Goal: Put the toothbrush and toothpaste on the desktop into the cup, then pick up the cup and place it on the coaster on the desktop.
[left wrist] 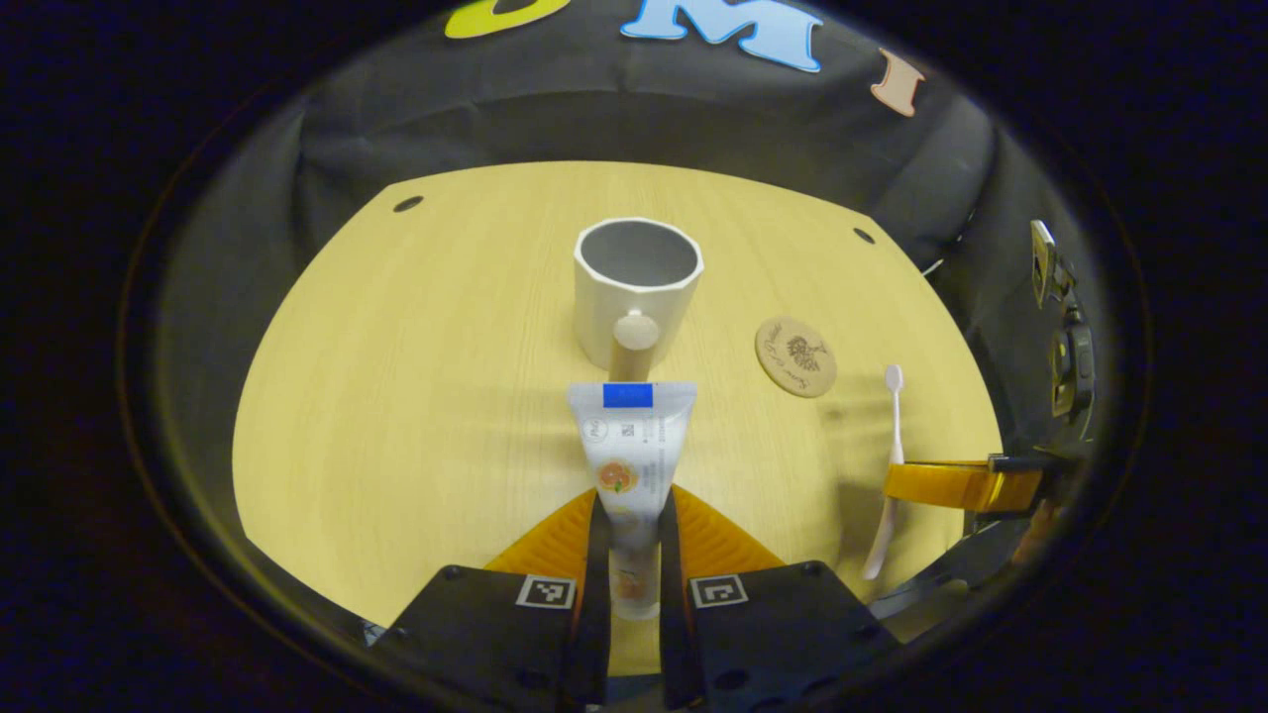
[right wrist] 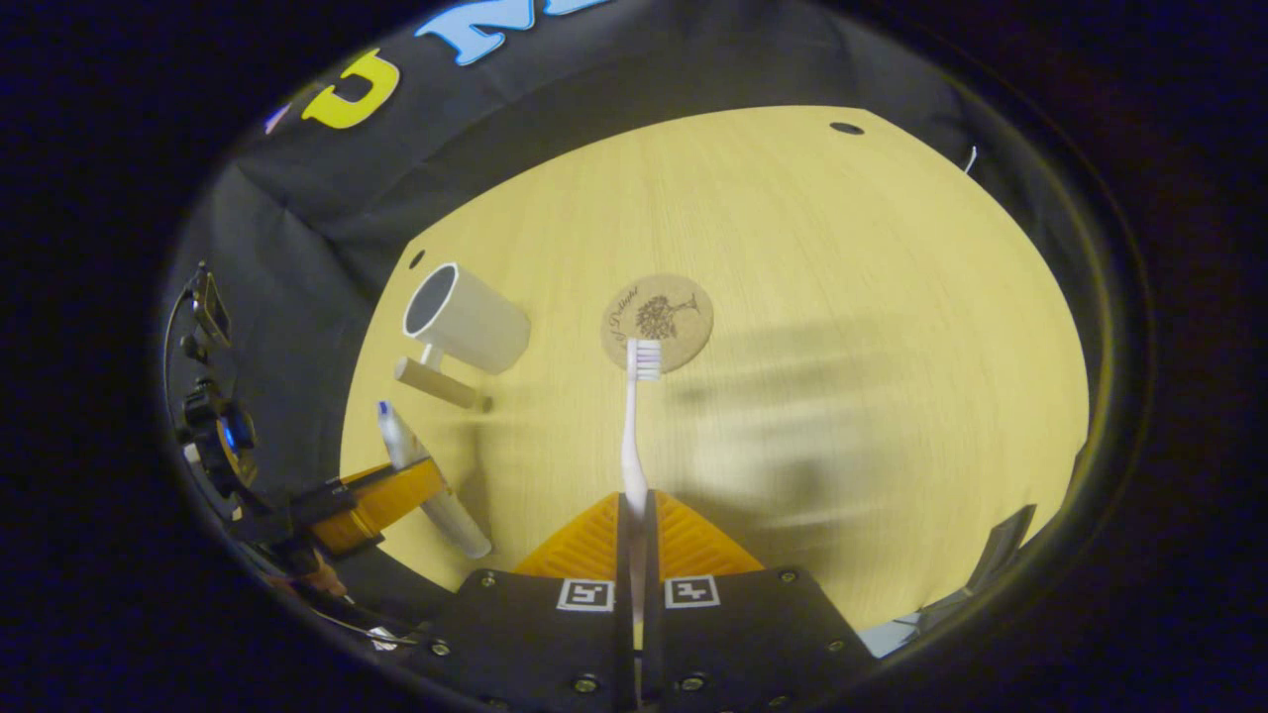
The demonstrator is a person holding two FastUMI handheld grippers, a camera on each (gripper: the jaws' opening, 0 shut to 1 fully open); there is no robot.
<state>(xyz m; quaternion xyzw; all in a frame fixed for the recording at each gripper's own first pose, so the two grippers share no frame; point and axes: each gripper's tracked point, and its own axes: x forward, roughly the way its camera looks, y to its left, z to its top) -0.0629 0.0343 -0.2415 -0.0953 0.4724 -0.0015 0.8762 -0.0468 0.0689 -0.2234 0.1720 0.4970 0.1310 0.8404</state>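
pale wooden desktop (left wrist: 416,396) bears cup (left wrist: 634,287) and coaster (left wrist: 795,356).

White cup (left wrist: 637,289) — pale wood desktop (left wrist: 416,396)

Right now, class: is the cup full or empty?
Empty. The cup stands upright, interior bare; the toothpaste and toothbrush are each clamped in a gripper.

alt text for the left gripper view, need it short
The left gripper is shut on a toothpaste tube, held pointing toward an empty white cup on the wooden desktop. To the right lie a round coaster and a toothbrush held by the right gripper.
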